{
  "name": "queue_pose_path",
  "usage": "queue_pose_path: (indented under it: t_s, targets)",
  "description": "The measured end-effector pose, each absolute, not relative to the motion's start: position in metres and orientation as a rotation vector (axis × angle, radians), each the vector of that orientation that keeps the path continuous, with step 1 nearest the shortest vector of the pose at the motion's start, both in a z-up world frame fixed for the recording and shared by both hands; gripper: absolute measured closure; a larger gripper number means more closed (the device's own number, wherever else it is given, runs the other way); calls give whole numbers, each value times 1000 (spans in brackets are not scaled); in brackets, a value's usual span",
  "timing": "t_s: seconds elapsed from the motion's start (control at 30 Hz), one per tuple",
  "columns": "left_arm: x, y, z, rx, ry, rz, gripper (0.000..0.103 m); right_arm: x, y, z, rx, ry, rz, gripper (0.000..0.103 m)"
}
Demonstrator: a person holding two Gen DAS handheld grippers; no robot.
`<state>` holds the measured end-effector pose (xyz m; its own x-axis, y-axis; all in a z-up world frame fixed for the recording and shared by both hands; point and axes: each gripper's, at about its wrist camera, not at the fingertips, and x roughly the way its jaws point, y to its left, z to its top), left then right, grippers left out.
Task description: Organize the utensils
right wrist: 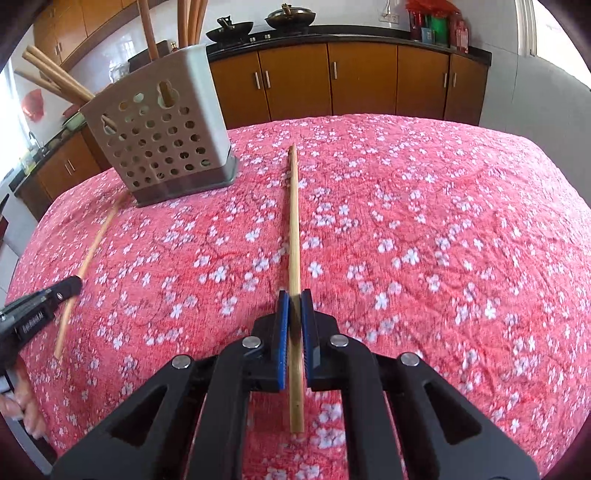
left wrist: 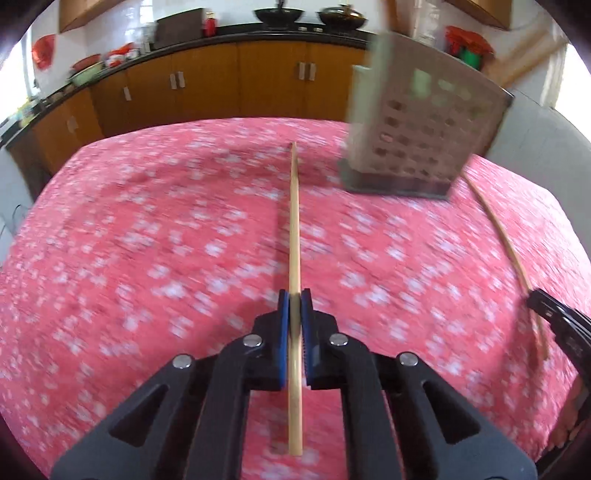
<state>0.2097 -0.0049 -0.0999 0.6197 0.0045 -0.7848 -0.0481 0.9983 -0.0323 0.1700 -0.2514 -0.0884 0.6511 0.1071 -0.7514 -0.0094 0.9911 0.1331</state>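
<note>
My left gripper (left wrist: 294,299) is shut on a pale wooden chopstick (left wrist: 294,221) that points straight ahead over the pink flowered cloth (left wrist: 147,240). My right gripper (right wrist: 294,299) is shut on a second chopstick (right wrist: 294,221) in the same way. A grey perforated utensil holder (left wrist: 421,129) stands on the cloth ahead and to the right of the left gripper. In the right wrist view the holder (right wrist: 162,125) is ahead to the left, with several wooden sticks (right wrist: 55,74) rising from it. Each view catches the other gripper (left wrist: 532,295) (right wrist: 75,284) at its edge, clamped on its chopstick (left wrist: 506,240) (right wrist: 92,251).
The table is covered by the flowered cloth (right wrist: 443,240) and falls away at its far edge. Behind it runs a row of brown cabinets (right wrist: 362,77) under a dark counter holding two woks (right wrist: 229,31). A person's fingers (right wrist: 26,410) show at the lower left.
</note>
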Motion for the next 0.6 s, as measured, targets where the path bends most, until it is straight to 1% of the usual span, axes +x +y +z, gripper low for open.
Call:
queue_pose_path:
  t_s: [0.17,0.27,0.33,0.6]
  targets:
    - [228,39,-98,-64,903,114,93,191,-252,-88,78,842,34,95]
    - [234,52,-98,-50,895,129,92,204,-255,-89,63,842,8,95]
    - [237,57,-98,-32,888,132,89,215,-257,-91,55,852,-11,95]
    - [245,59,-99,-35,883,123,89,230,-262,-93,69,853,-13,95]
